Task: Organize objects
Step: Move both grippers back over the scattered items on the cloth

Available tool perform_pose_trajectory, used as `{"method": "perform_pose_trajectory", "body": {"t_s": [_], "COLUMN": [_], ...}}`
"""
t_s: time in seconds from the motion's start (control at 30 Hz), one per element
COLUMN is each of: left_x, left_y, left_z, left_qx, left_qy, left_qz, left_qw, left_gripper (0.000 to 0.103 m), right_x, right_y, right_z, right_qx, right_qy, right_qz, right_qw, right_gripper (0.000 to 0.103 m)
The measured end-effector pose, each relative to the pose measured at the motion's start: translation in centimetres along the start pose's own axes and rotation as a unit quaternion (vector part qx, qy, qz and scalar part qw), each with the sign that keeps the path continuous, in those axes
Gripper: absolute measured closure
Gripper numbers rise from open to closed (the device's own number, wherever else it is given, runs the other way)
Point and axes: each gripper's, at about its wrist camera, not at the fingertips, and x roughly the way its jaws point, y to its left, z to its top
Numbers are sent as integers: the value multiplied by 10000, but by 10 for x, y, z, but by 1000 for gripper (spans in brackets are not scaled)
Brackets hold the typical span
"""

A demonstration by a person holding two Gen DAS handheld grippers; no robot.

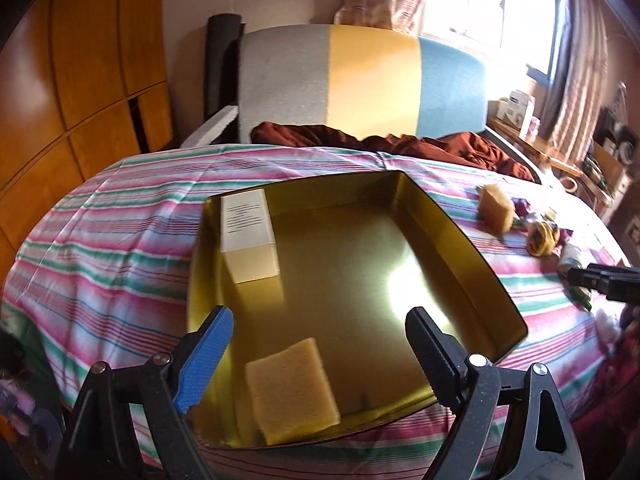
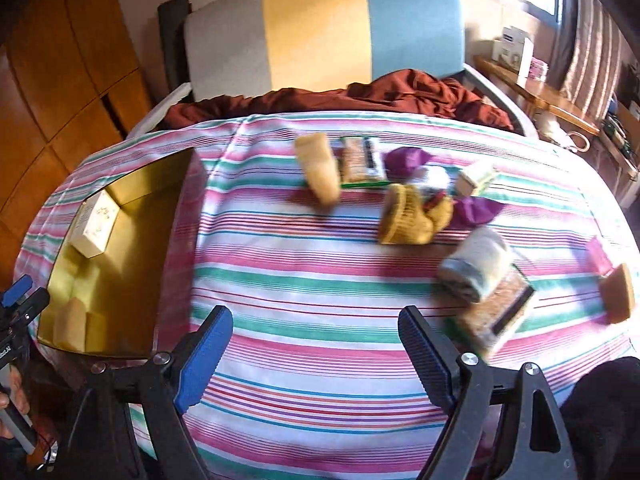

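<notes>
A gold tin box [image 1: 460, 240] lies open on the striped bedspread [image 1: 100, 248]. Inside it a white carton [image 1: 250, 240] stands at the far left and a yellow sponge [image 1: 292, 396] lies at the near edge. My left gripper [image 1: 320, 316] hovers open over the box's near part, nothing between its fingers. My right gripper [image 2: 316, 314] is open above bare bedspread [image 2: 304, 272], right of the box [image 2: 148, 184]. Beyond it lie a sponge [image 2: 318, 168], a snack packet [image 2: 362, 160], a yellow knitted piece [image 2: 412, 216], a rolled cloth [image 2: 476, 264], another packet [image 2: 496, 316] and a second sponge [image 2: 618, 292].
A crumpled maroon blanket [image 2: 400, 92] and a grey, yellow and blue headboard [image 2: 320, 28] close off the far end of the bed. Wooden wardrobes [image 1: 80, 80] stand at the left. A cluttered wooden side table [image 2: 536, 88] is at the right under the window.
</notes>
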Motion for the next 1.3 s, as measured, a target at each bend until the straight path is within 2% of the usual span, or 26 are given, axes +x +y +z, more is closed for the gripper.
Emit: {"method": "perform_pose_trajectory", "body": {"t_s": [0.17,0.37,0.5,0.6,0.7,0.93,1.03,1.13,1.3], "left_x": [6,11,16,19,24,41,51,58,76], "left_y": [-35,-80,-111,-137,-162,-214,-235,-255,-282], "left_z": [6,11,14,14,13,7,4,4,15], "left_qx": [356,780,987,1178,1386,1728,1845,1946,1853], "left_qy": [51,118,212,288,374,613,731,787,934], "left_qz": [-276,-738,-1089,-1296,-1474,-1896,-2061,-2223,-2372], "left_qw": [9990,9941,9889,9841,9786,9646,9582,9521,9490], "left_gripper": [15,14,14,14,14,16,22,23,26], "right_x": [-15,-39,-47,-45,-41,-41,-41,-43,-46], "right_y": [-63,-127,-161,-180,-184,-183,-183,-183,-183], "right_z": [-2,-9,-15,-23,-28,-28,-28,-29,-31], "right_qx": [515,1201,1723,2092,2137,2130,2113,2132,2157], "right_qy": [-65,-109,-145,-164,-224,-390,-421,-511,-662], "right_qz": [-614,-1192,-1397,-1357,-1422,-1249,-1187,-1121,-1041], "right_qw": [9968,9855,9750,9683,9662,9683,9693,9692,9686], "right_gripper": [17,17,17,17,17,16,16,15,15]}}
